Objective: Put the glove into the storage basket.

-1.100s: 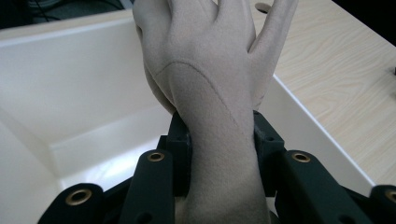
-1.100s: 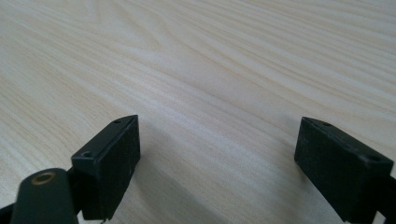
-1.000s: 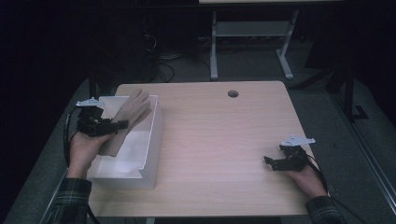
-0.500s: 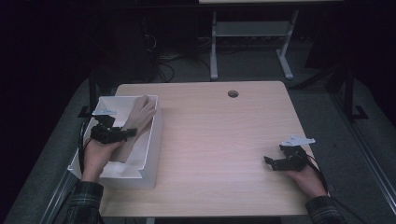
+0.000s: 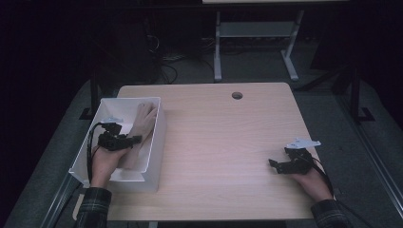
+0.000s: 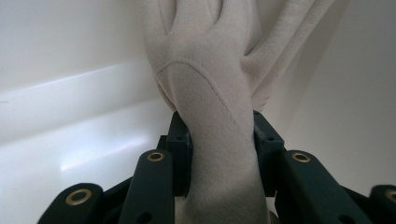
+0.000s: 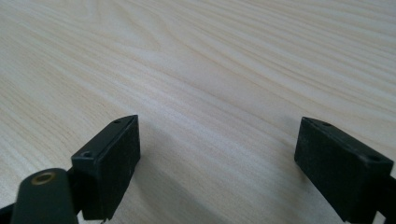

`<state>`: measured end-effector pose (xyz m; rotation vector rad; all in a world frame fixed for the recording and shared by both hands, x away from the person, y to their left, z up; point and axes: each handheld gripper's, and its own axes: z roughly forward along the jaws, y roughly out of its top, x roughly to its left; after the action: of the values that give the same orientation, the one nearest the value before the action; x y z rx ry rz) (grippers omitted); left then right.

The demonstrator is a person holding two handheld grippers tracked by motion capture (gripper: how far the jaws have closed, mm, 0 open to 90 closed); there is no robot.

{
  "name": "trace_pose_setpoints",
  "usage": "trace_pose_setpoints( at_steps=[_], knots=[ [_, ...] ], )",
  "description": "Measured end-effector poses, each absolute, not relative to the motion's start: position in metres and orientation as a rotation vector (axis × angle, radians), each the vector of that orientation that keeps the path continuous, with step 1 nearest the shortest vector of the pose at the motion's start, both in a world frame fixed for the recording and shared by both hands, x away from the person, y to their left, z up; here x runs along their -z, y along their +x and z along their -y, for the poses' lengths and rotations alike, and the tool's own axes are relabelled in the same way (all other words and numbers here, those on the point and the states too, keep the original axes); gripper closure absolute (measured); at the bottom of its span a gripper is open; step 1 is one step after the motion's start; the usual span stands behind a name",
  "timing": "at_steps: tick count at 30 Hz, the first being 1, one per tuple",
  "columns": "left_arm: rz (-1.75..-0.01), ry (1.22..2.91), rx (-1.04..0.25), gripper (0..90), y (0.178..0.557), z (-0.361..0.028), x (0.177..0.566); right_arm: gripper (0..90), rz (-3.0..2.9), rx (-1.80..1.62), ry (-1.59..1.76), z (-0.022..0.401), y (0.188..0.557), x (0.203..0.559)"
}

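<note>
A beige fabric glove (image 5: 142, 124) lies inside the white box (image 5: 159, 130) at the table's left edge, its fingers pointing to the far end. My left gripper (image 5: 135, 139) is down in the box and shut on the glove's cuff. In the left gripper view the cuff of the glove (image 6: 219, 140) is squeezed between both pads, with the box walls (image 6: 56, 60) close around. My right gripper (image 5: 274, 165) rests on the wooden table (image 5: 228, 142) at the right front, open. In the right gripper view its jaws stand wide apart over bare wood (image 7: 219, 93).
A round cable hole (image 5: 236, 95) sits near the table's far edge. Behind the table stand a metal desk frame (image 5: 256, 42) and loose cables on the dark floor. Cables trail from both grippers.
My left gripper has come down with the glove from above the box rim to inside the box, and the glove now lies along the box's inside. The right gripper has not moved.
</note>
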<state>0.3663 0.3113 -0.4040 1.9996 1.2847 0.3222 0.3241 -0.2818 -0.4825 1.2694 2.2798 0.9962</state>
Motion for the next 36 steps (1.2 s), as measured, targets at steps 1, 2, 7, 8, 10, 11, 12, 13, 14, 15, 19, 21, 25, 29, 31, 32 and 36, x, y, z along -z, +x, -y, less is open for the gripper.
trace_pose_setpoints(
  at_steps=[1, 2, 7, 8, 10, 11, 12, 13, 14, 15, 19, 21, 25, 29, 31, 32, 36],
  knots=[
    [-1.288, 1.998, -0.321, 66.4, 0.367, -0.311, 0.406, 13.9, -2.28, -0.996, 1.27, 0.282, 0.324, 0.482],
    [-1.289, 2.01, -0.325, 66.4, 0.367, -0.311, 0.407, 13.9, -2.279, -0.996, 1.27, 0.282, 0.324, 0.482],
    [-1.32, 2.043, -0.336, 66.2, 0.368, -0.31, 0.41, 13.9, -2.277, -0.996, 1.264, 0.282, 0.325, 0.483],
    [-1.324, 2.051, -0.342, 66.1, 0.367, -0.31, 0.41, 13.9, -2.277, -0.995, 1.263, 0.282, 0.325, 0.483],
    [-1.335, 2.066, -0.351, 65.9, 0.367, -0.31, 0.41, 13.9, -2.278, -0.996, 1.266, 0.282, 0.324, 0.482],
    [-1.339, 2.07, -0.351, 65.7, 0.366, -0.31, 0.41, 13.9, -2.278, -0.996, 1.267, 0.282, 0.324, 0.483],
    [-1.34, 2.077, -0.354, 65.6, 0.366, -0.309, 0.411, 13.9, -2.278, -0.996, 1.265, 0.282, 0.325, 0.482],
    [-1.344, 2.079, -0.351, 65.4, 0.366, -0.309, 0.411, 13.9, -2.278, -0.996, 1.266, 0.282, 0.324, 0.483],
    [-1.34, 2.084, -0.352, 65.0, 0.367, -0.309, 0.413, 13.9, -2.278, -0.995, 1.267, 0.282, 0.324, 0.482],
    [-1.344, 2.092, -0.348, 64.5, 0.367, -0.31, 0.414, 13.9, -2.277, -0.996, 1.264, 0.282, 0.325, 0.483],
    [-1.359, 2.083, -0.333, 60.2, 0.368, -0.31, 0.417, 13.9, -2.278, -0.996, 1.264, 0.282, 0.325, 0.483],
    [-1.367, 2.08, -0.335, 55.3, 0.368, -0.311, 0.417, 13.9, -2.278, -0.995, 1.266, 0.282, 0.324, 0.482],
    [-1.381, 2.064, -0.349, 47.3, 0.369, -0.312, 0.417, 14.0, -2.278, -0.996, 1.264, 0.282, 0.325, 0.483],
    [-1.38, 2.054, -0.367, 39.8, 0.368, -0.312, 0.416, 13.9, -2.278, -0.996, 1.263, 0.282, 0.325, 0.483],
    [-1.385, 2.048, -0.378, 37.2, 0.368, -0.312, 0.415, 13.9, -2.278, -0.996, 1.265, 0.282, 0.325, 0.482],
    [-1.379, 2.05, -0.386, 36.0, 0.368, -0.312, 0.413, 13.9, -2.277, -0.996, 1.265, 0.282, 0.325, 0.482],
    [-1.377, 2.048, -0.409, 29.4, 0.369, -0.31, 0.404, 13.9, -2.277, -0.995, 1.263, 0.282, 0.325, 0.483]
  ],
)
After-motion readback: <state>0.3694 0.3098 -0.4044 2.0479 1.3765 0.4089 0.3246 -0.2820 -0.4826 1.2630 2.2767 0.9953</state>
